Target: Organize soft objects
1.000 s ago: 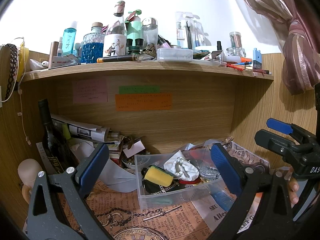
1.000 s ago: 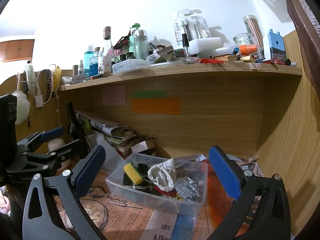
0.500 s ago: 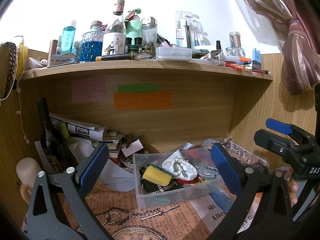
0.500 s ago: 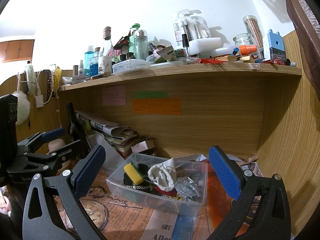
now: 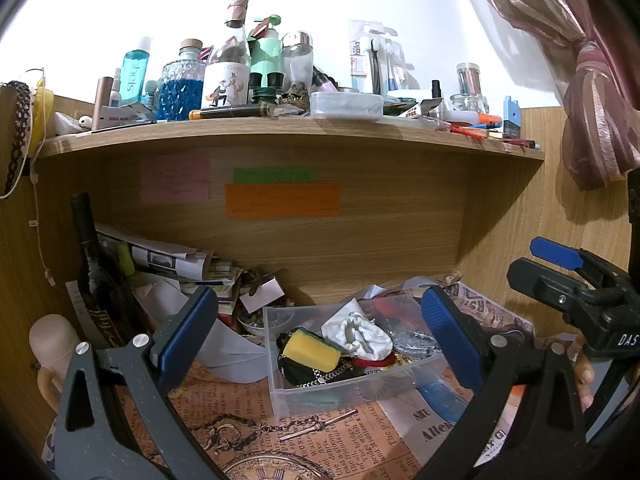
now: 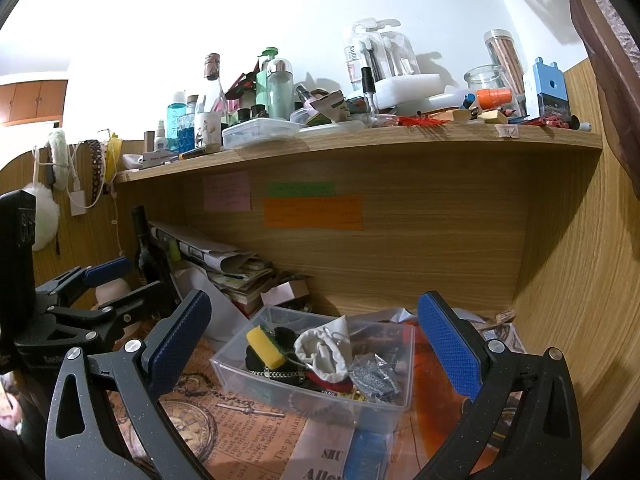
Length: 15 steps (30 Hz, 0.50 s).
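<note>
A clear plastic bin (image 5: 280, 394) (image 6: 230, 364) stands on newspaper under a wooden shelf. In it lie a yellow sponge (image 5: 311, 351) (image 6: 265, 346), a white drawstring pouch (image 5: 358, 332) (image 6: 322, 354), a grey denim scrap (image 6: 374, 378), chains and dark items. My left gripper (image 5: 320, 336) is open and empty, hovering in front of the bin; it also shows at the left of the right wrist view (image 6: 116, 280). My right gripper (image 6: 314, 340) is open and empty above the bin's front; it shows at the right of the left wrist view (image 5: 560, 264).
A dark wine bottle (image 5: 94, 276) leans at the left beside stacked papers (image 5: 168, 258). A pocket watch on a chain (image 6: 188, 412) lies on the newspaper. The cluttered shelf (image 5: 280, 132) hangs overhead. A wooden side wall (image 6: 580, 300) stands close on the right.
The left wrist view has shifted very slightly; the bin sits a touch lower-left in it. Both grippers stay open.
</note>
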Motion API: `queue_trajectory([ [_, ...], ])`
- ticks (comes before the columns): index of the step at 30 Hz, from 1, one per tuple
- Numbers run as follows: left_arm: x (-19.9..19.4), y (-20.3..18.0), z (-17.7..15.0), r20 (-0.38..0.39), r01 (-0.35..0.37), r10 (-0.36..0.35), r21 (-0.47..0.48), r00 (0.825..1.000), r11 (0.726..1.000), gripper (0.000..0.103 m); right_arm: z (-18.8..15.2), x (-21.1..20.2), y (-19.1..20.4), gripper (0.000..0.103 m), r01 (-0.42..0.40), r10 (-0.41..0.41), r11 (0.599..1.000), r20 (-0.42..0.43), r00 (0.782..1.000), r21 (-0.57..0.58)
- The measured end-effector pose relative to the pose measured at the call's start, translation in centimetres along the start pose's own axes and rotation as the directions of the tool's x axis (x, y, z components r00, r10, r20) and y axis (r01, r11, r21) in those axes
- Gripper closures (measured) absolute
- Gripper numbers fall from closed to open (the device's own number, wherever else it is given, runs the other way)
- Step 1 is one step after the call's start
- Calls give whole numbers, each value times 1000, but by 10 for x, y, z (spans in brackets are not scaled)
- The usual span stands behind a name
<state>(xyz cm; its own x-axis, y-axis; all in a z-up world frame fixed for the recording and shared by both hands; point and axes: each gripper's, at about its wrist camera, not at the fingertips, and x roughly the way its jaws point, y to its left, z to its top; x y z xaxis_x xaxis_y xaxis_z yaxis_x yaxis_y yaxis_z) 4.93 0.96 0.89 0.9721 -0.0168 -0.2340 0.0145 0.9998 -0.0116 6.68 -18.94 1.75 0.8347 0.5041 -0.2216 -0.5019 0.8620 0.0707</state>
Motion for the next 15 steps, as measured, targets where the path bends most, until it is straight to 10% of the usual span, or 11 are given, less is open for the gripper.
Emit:
queue_trajectory([
  [15,4,5,-1,-17,33,-33,-8,999,999,0,0,1,2,0,6,-6,1000,-3,1000,0],
])
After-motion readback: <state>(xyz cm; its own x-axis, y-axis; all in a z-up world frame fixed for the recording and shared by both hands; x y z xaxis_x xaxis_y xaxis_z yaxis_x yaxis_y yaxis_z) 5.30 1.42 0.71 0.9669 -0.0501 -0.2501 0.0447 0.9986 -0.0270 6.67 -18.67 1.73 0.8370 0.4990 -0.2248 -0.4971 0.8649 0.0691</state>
